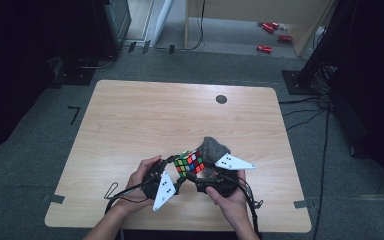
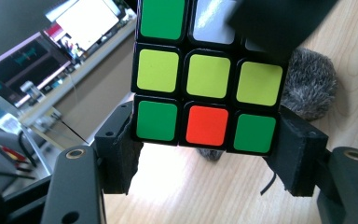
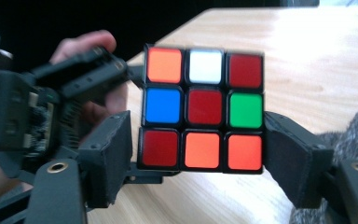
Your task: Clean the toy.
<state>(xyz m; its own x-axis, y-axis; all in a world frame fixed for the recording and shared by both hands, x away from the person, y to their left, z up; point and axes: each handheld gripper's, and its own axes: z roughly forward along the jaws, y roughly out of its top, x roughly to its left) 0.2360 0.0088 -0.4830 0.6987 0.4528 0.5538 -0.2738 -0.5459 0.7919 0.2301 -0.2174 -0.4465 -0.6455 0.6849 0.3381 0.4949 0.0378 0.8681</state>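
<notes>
Rubik's cube (image 1: 190, 163) tilted corner-up, no long axis, between both jaws

One puzzle cube (image 1: 190, 163) sits at the desk's (image 1: 130, 125) six o'clock edge. One grey furry lump (image 1: 214, 149) lies at the cube's two o'clock. Two grippers, the left gripper (image 1: 179, 181) and the right gripper (image 1: 198, 181). Four red cans (image 1: 271, 35) lie on the floor at one o'clock.

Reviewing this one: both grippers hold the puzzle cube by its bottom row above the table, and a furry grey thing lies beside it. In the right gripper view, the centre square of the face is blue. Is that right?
Not quite. In the right gripper view the centre square of the puzzle cube is dark red; the blue square sits to its left. The rest stands: the left gripper and right gripper clamp its bottom row, and the furry grey thing lies beside it on the table.
</notes>
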